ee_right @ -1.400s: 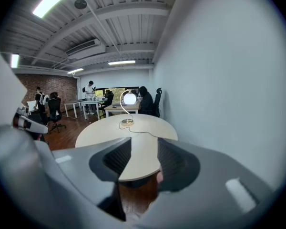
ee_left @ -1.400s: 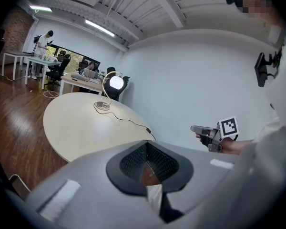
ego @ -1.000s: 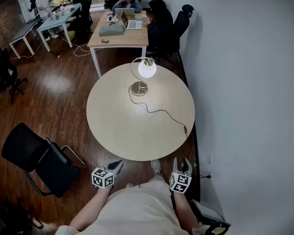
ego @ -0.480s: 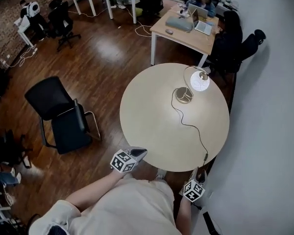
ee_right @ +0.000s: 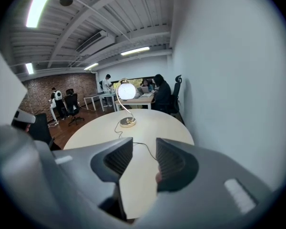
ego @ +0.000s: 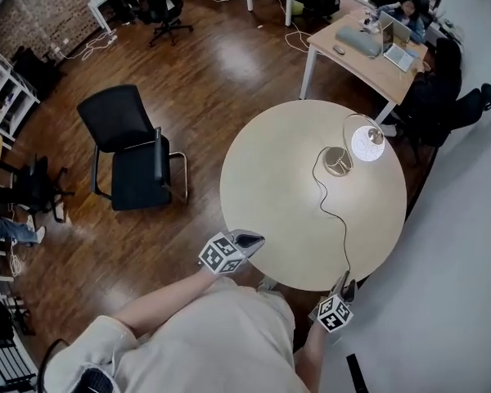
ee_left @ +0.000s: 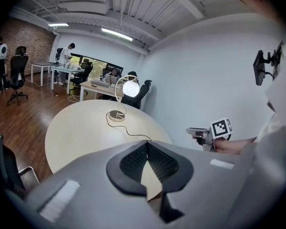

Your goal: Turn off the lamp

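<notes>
We stand at the near rim of the round table (ego: 262, 178), and the lamp (ego: 366, 144) is lit on its far side, well apart from both grippers. What the coming move turns on is direction. From us the lamp lies ahead and off to the right, so the right gripper (ego: 344, 282) has the straighter line to it. The left gripper (ego: 256, 239) would have to cross the tabletop on a diagonal.

The lamp stands upright. Its thin stem arches up from the round base (ego: 337, 162), and the glowing globe hangs just beyond and to the right of that base. The cord (ego: 335, 215) gives the other long axis: it trails from the base back towards us and reaches the table's near edge just beside the right gripper (whether it carries a switch there, we cannot tell).

In the left gripper view that gripper's pads meet at their tips with nothing between them, and the base and cord show far off above them. In the right gripper view the jaws stand apart, having just been closing a little, and they hold nothing. Only bare tabletop and a run of cord show through the gap, with the lamp ahead beyond. We judge the task not yet begun: the reach comes first, and the right hand is the nearer.
</notes>
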A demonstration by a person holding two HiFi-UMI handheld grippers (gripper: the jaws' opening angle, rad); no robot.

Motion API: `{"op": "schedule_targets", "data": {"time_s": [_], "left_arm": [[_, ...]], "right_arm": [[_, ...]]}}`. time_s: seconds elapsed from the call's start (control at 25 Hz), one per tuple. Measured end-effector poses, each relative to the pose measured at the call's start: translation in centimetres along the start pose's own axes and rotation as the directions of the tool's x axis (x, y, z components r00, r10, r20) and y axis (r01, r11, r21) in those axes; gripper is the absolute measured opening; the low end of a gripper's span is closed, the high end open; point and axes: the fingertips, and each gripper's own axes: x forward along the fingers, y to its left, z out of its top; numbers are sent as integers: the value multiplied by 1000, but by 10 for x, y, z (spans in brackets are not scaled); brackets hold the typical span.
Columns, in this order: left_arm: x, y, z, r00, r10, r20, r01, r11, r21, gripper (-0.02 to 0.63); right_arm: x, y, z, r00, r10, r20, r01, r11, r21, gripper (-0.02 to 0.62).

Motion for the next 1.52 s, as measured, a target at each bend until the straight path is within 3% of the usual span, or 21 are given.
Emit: {"op": "schedule_targets", "data": {"time_s": [0.48,0.76,1.0,1.16,1.36,1.52], "left_arm": [[49,-43,4,998,57,-18,-58,998,-37,5],[56,-43,-10,996,84,-44,-86,994,-61,5],[96,-60,-17,998,-21,-61,19,999,-45,5],[98,-43,-4,998,-19,-56,17,1000,-24,5],[105,-38,7,993,-60,-99,60,998,-3,5],[106,-36,9,989,-62,-131,63,998,3,5]], "right_arm": [[37,-61,-17,994,73,-81,-75,997,-17,153],[57,-74,-39,989,92,-119,-95,995,-12,152],[51,-107,-71,989,34,-143,-36,999,-13,153],[60,-86,-87,979,87,-182,-85,996,16,153],[64,-76,-105,951,137,-277,-140,990,11,164],[70,-79,-137,927,120,-355,-122,992,16,184]]}}
